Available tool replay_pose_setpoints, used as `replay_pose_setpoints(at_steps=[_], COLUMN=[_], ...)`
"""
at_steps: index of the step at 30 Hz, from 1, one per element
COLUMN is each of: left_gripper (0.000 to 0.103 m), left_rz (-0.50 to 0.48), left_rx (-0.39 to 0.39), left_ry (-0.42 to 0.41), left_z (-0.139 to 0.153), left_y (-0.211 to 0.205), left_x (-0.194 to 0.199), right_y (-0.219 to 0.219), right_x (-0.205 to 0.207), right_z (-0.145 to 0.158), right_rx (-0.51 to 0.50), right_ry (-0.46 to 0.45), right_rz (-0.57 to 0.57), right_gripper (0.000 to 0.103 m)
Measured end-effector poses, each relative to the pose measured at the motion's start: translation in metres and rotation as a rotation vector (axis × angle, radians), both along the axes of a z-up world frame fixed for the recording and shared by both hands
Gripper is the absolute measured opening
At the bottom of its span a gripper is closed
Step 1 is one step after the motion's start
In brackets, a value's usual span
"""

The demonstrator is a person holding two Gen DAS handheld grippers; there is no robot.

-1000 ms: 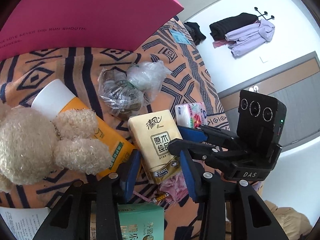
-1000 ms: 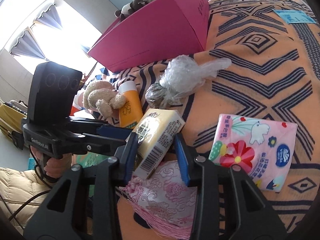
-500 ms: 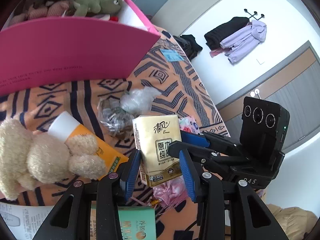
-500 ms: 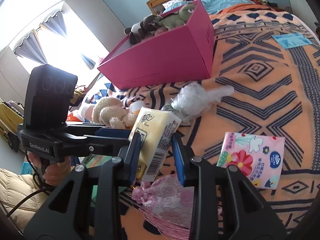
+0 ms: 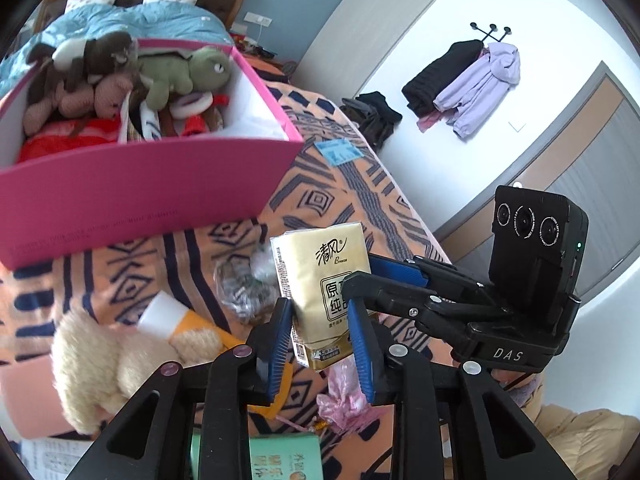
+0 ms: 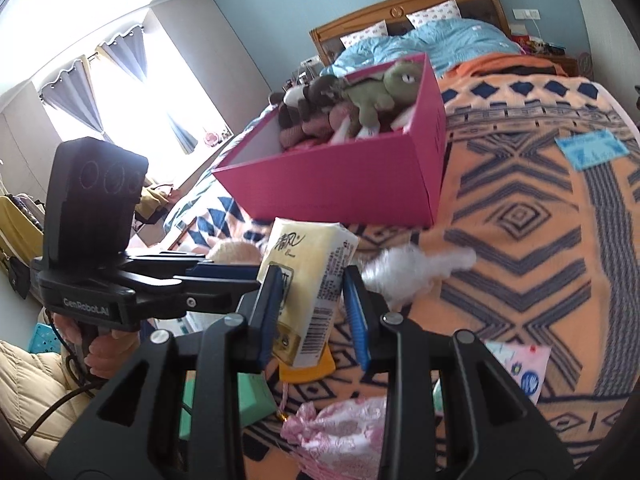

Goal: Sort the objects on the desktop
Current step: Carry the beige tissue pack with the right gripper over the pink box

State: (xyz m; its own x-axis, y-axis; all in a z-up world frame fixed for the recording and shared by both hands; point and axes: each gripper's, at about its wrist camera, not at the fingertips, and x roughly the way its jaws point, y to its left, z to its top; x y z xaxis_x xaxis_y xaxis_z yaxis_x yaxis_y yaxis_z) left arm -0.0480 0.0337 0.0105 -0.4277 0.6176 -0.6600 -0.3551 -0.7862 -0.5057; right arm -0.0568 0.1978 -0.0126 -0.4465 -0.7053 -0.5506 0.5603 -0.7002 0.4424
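My right gripper (image 6: 312, 316) is shut on a yellow tissue pack (image 6: 310, 276) and holds it up above the patterned blanket. The pack also shows in the left wrist view (image 5: 324, 284), between the fingers of my left gripper (image 5: 320, 344), which stand a little apart from it on both sides. The right gripper shows there too (image 5: 360, 276), reaching in from the right. A pink box (image 5: 132, 184) full of plush toys stands beyond; in the right wrist view it is straight ahead (image 6: 340, 188).
On the blanket lie a cream plush bear (image 5: 108, 364), an orange tube (image 5: 180, 324), a clear plastic bag (image 6: 416, 268), a pink drawstring pouch (image 6: 336, 436), a green box (image 5: 284, 456) and a pink flowered tissue pack (image 6: 520, 368).
The tissue pack has been lifted off the blanket by my right gripper. Both grippers have risen and tilted up, so the open top of the pink box now shows.
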Motion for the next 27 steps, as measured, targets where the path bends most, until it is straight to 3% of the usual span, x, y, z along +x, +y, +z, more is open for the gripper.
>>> replay_pose_setpoints(at_steps=[27], left_gripper=[0.027], left_rz=[0.051], left_rx=[-0.046], left_ry=[0.116], left_z=[0.041], left_y=[-0.012], left_x=[-0.026], right_y=[-0.016], right_x=[-0.032], right_z=[0.038], right_rx=[-0.003], right_ry=[0.116], right_rz=[0.014], right_gripper=[0.034])
